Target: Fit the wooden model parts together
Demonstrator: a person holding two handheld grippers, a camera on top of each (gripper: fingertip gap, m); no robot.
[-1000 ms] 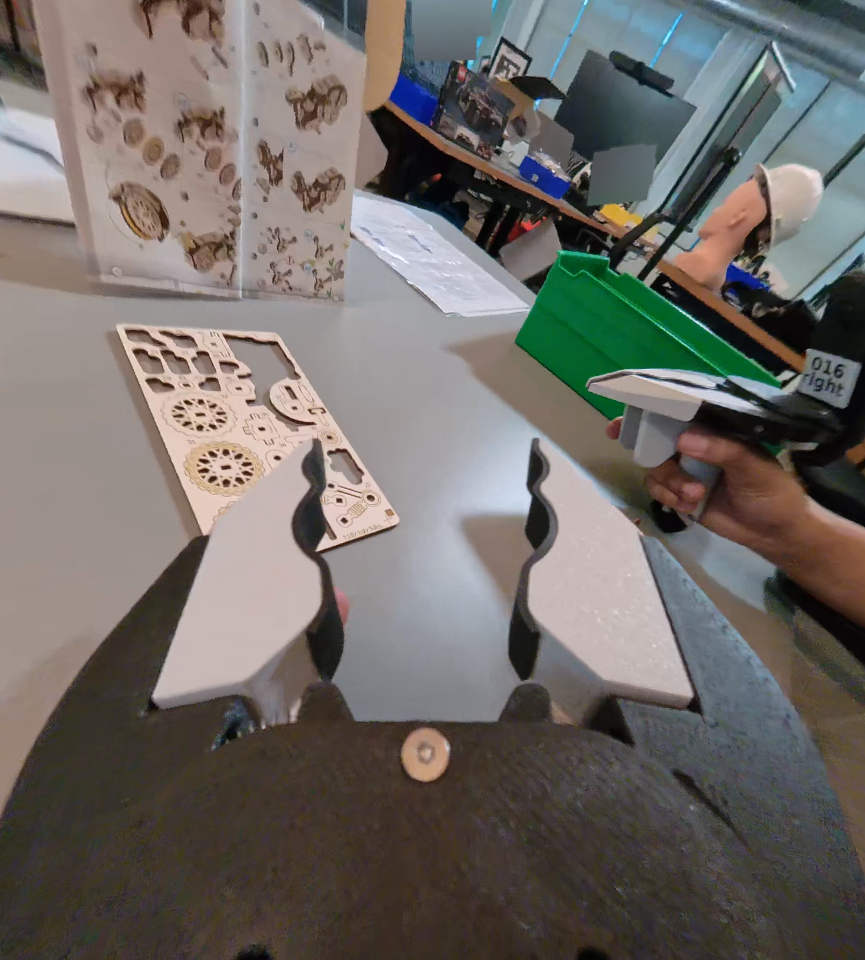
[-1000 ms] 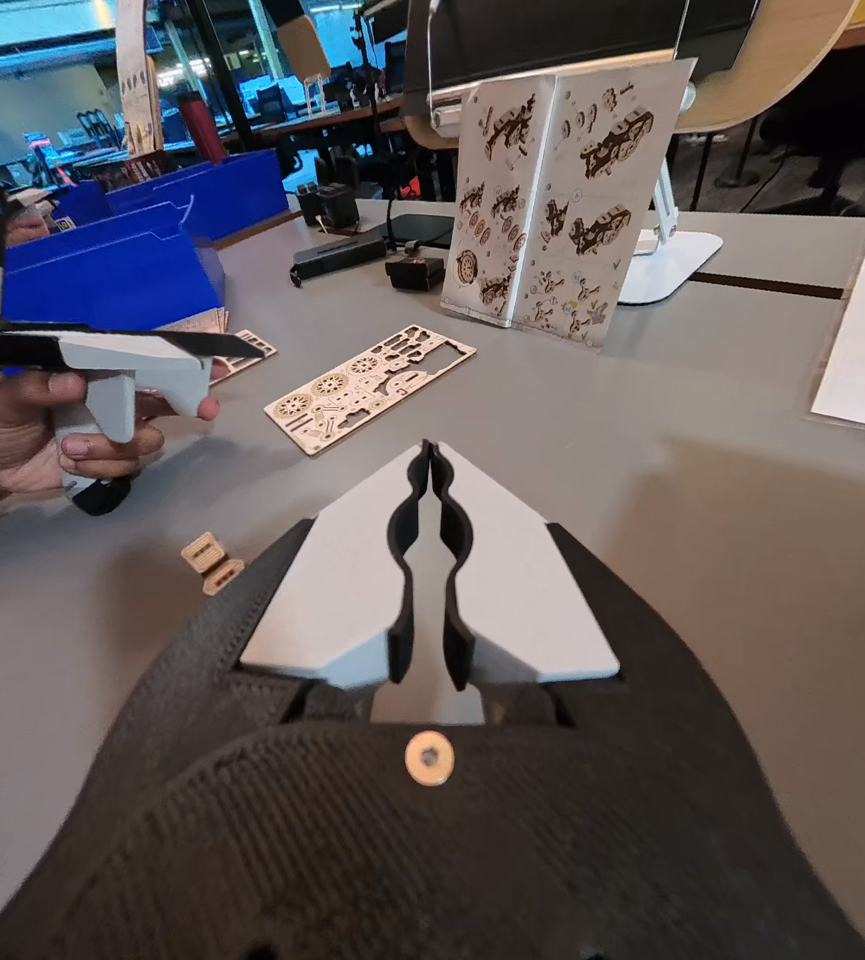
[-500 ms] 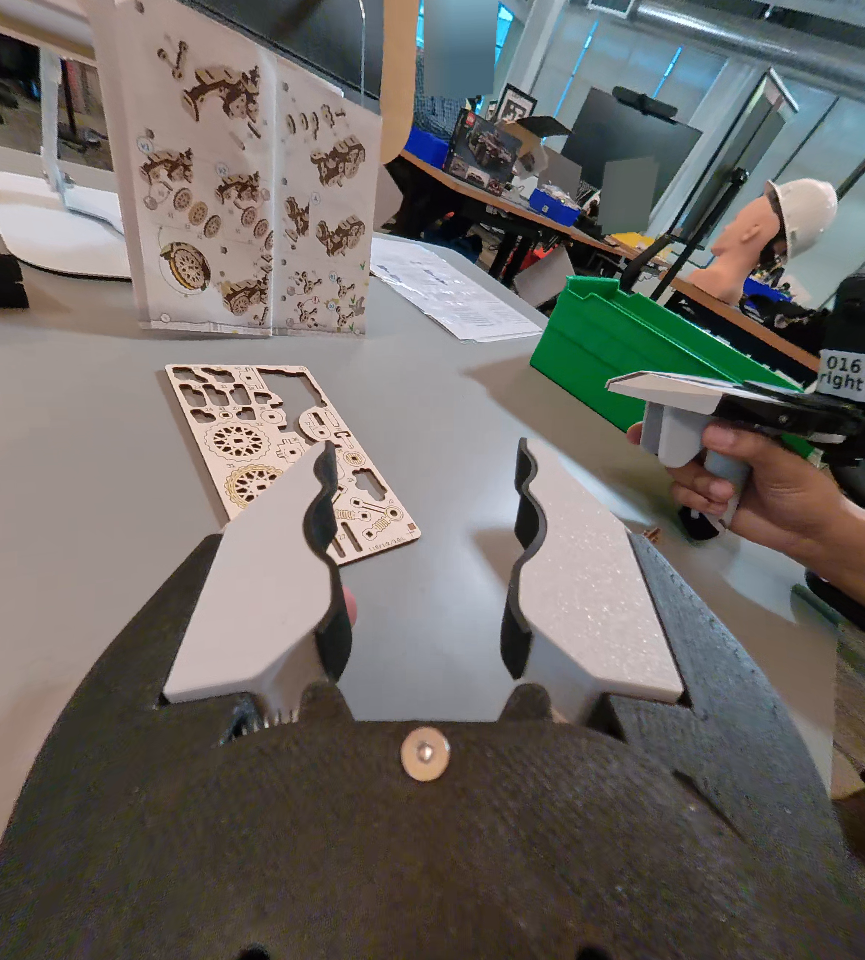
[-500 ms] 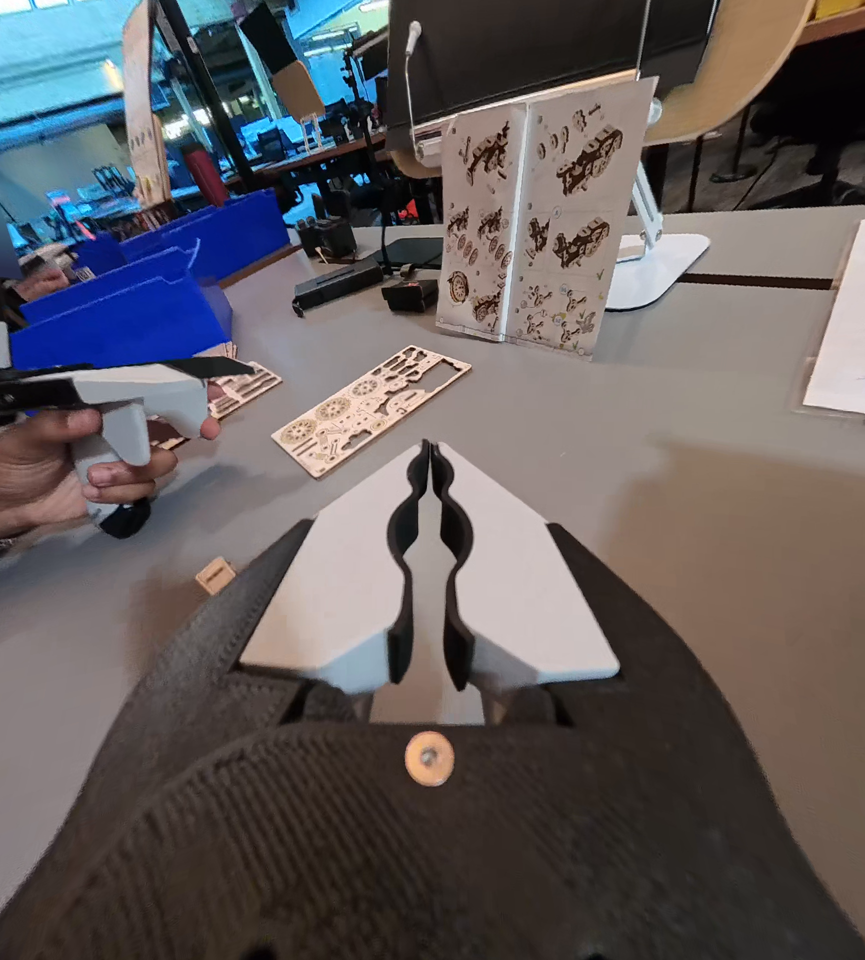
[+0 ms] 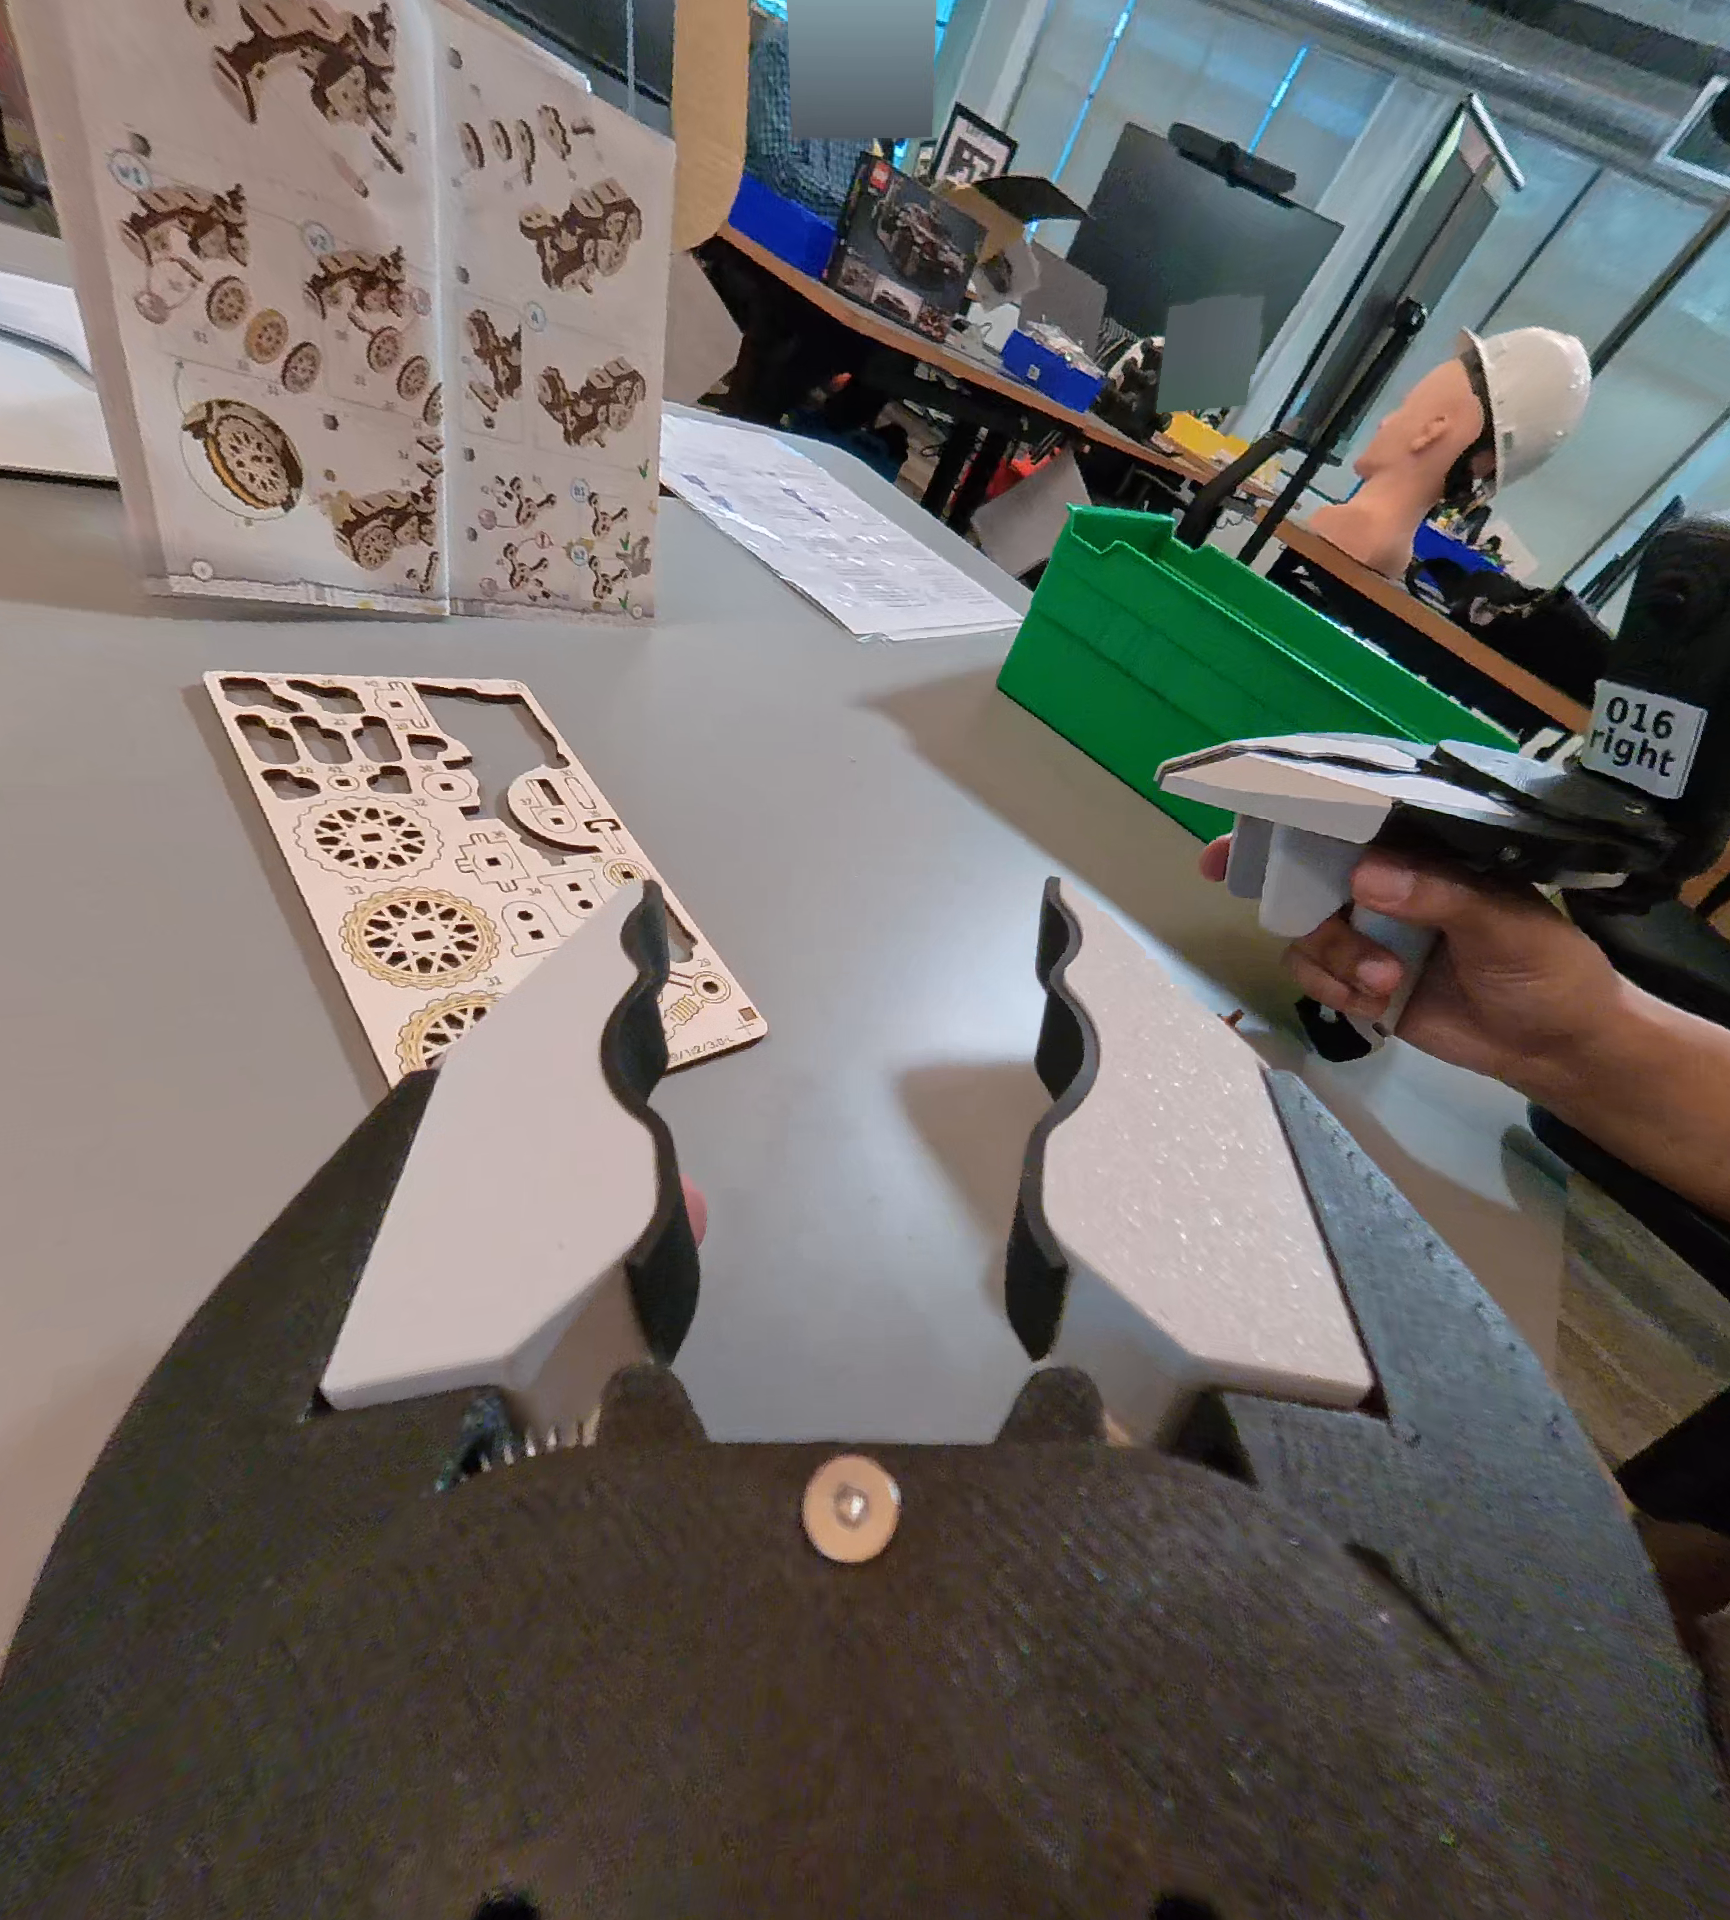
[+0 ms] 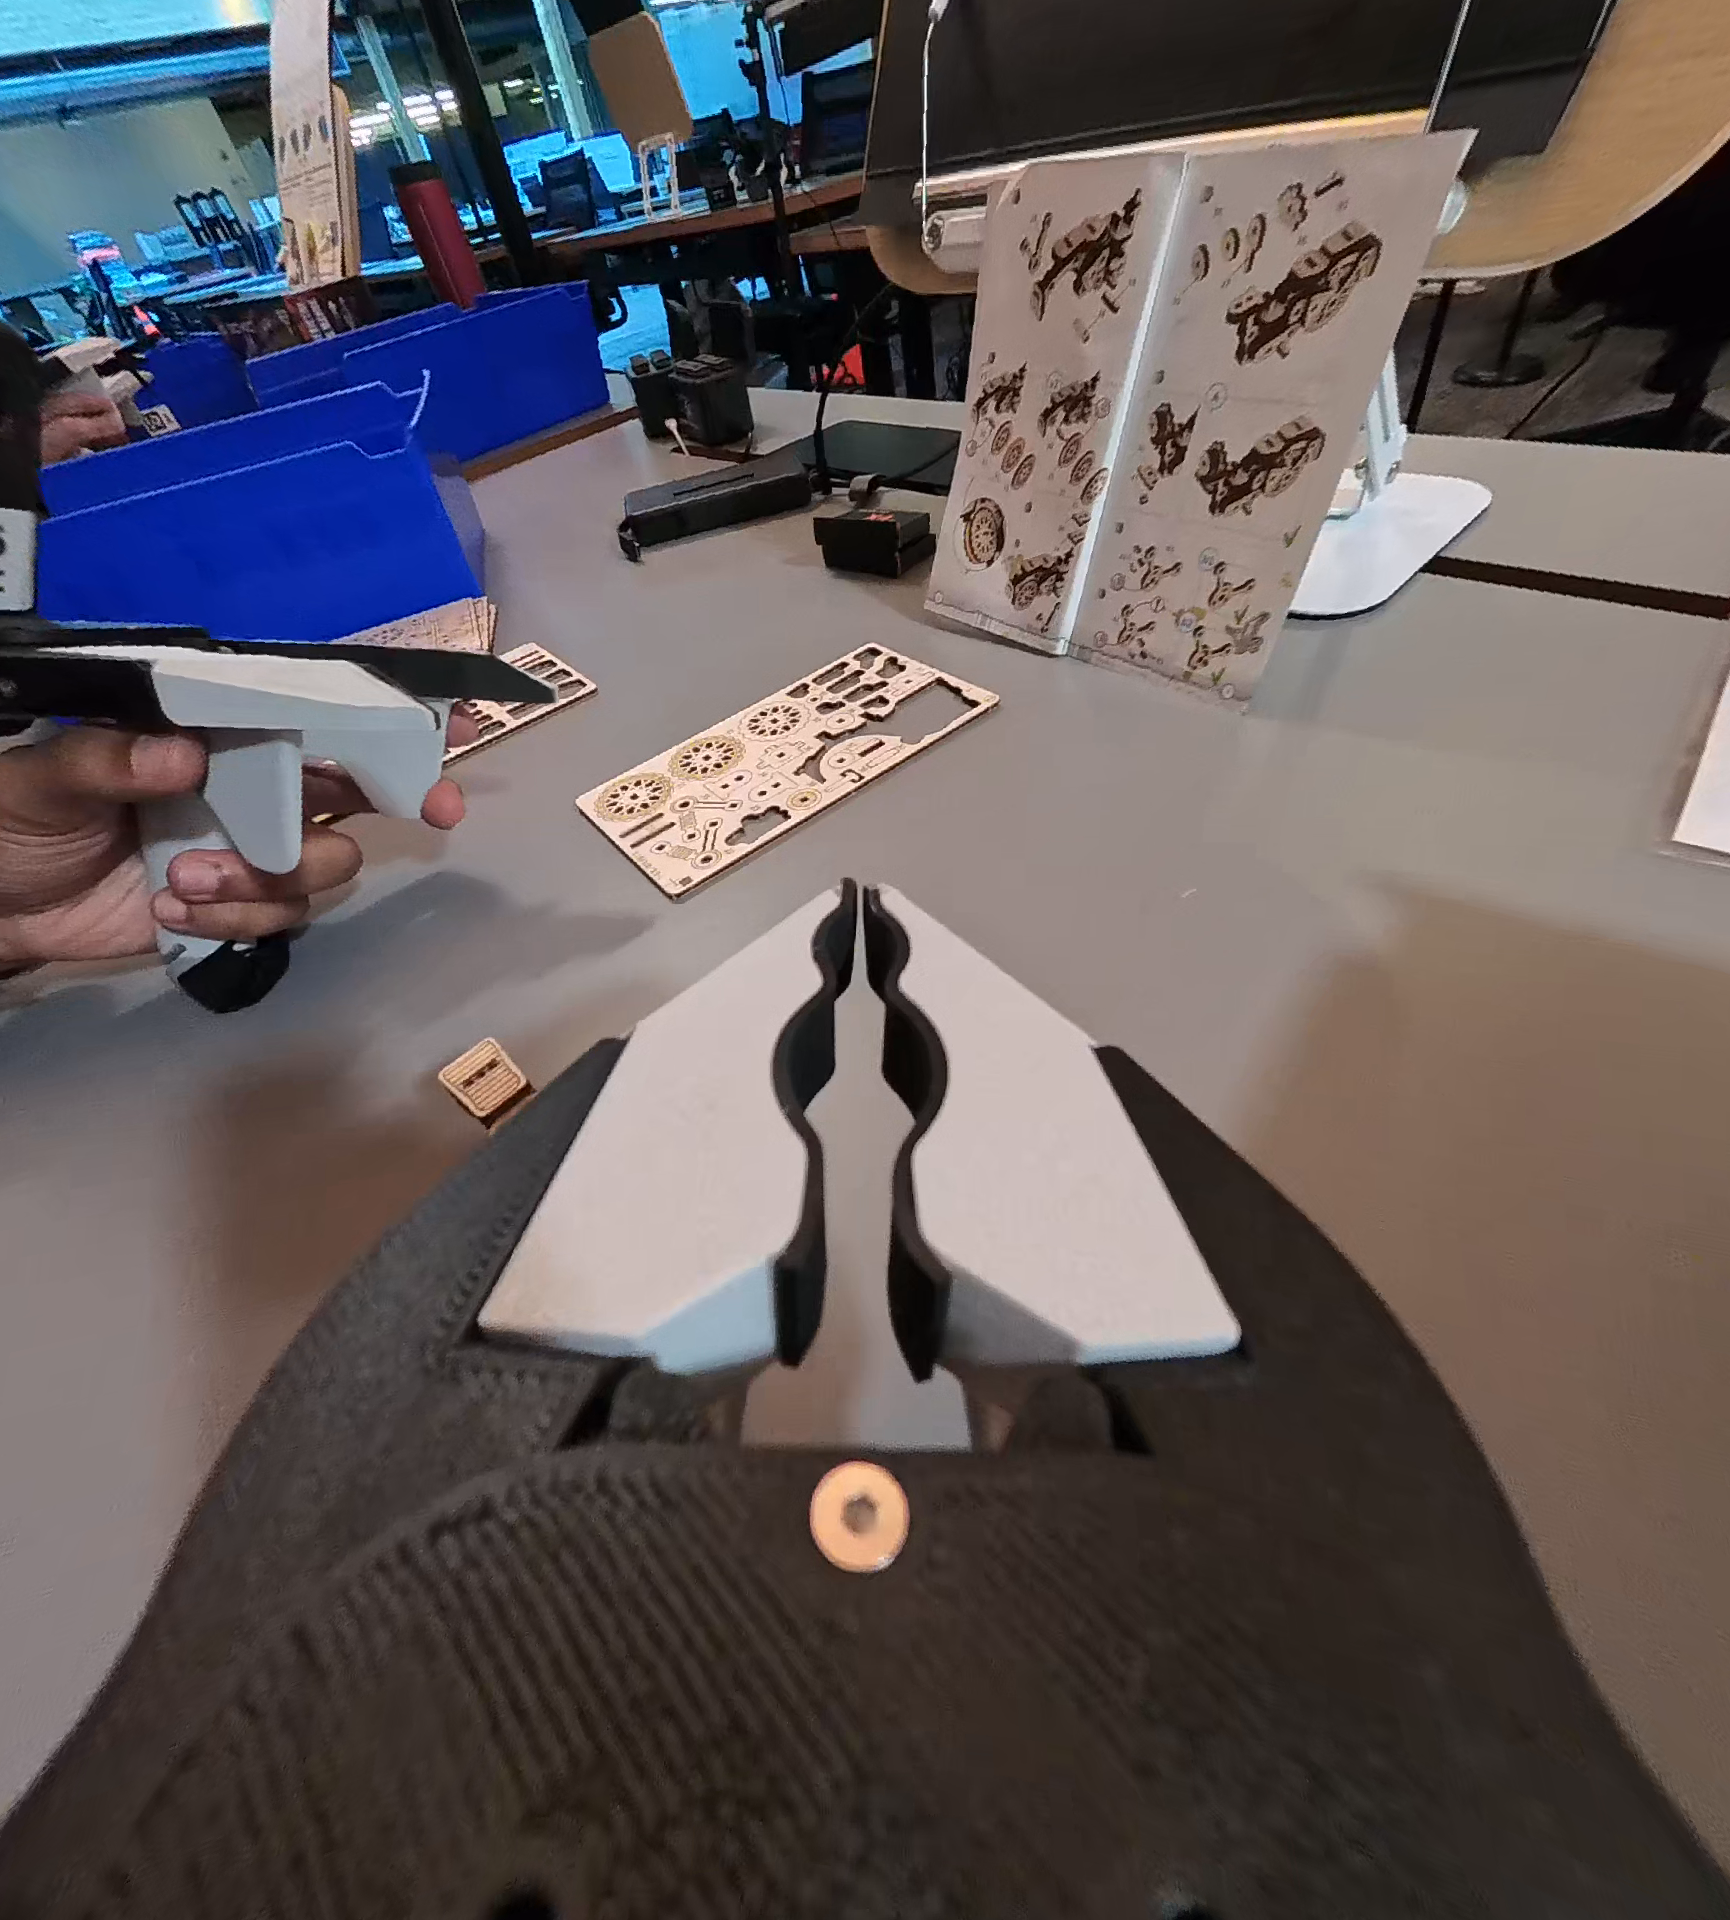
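Left tongs (image 5: pixel 845 940) released, jaws wide apart, nothing between them, held above the grey surface (image 5: pixel 61 987). Right tongs (image 6: pixel 859 902) clenched, tips meeting, empty. Wooden sheet (image 5: pixel 425 842) lies flat just ahead-left of the left tongs, ahead-left of the right tongs too. Small loose wooden part (image 6: pixel 483 1078) on the surface beside the right tongs' left side. Manual (image 6: pixel 1183 416) stands upright beyond the sheet.

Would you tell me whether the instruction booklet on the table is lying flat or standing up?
Standing up. The instruction booklet stands opened at its fold on the grey table, behind the flat wooden parts sheet.
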